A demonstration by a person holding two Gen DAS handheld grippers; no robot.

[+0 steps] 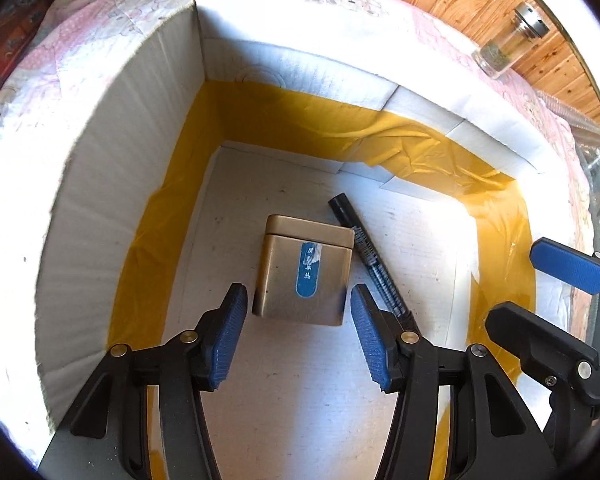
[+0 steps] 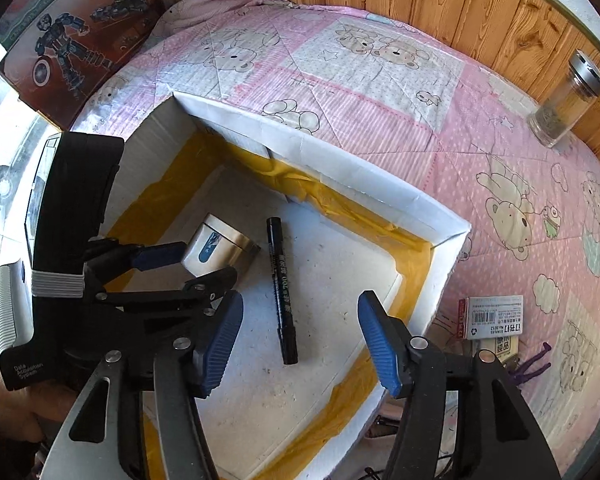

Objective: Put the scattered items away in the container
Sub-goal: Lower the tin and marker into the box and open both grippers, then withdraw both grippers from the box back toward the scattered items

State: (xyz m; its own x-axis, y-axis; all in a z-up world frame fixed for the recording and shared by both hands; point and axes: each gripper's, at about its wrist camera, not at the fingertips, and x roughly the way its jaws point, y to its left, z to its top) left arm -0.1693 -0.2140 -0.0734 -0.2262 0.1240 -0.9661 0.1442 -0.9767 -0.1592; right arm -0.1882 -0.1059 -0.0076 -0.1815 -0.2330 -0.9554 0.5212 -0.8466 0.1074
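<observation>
A white cardboard box [image 1: 100,208] [image 2: 340,168] with yellow tape along its inner edges sits on a pink bear-print quilt. On its floor lie a gold tin with a blue label [image 1: 304,272] [image 2: 220,248] and, right beside it, a black marker [image 1: 370,256] [image 2: 282,292]. My left gripper [image 1: 300,336] [image 2: 206,262] hangs open over the tin, its blue pads either side of the tin's near end with slim gaps. My right gripper [image 2: 300,340] [image 1: 516,284] is open above the marker's near end, holding nothing.
A glass bottle with a metal lid [image 1: 508,40] [image 2: 564,100] stands on the quilt by the wooden wall. A small white staple box [image 2: 492,316] and a purple item [image 2: 532,364] lie right of the box. A toy carton [image 2: 72,40] leans at the far left.
</observation>
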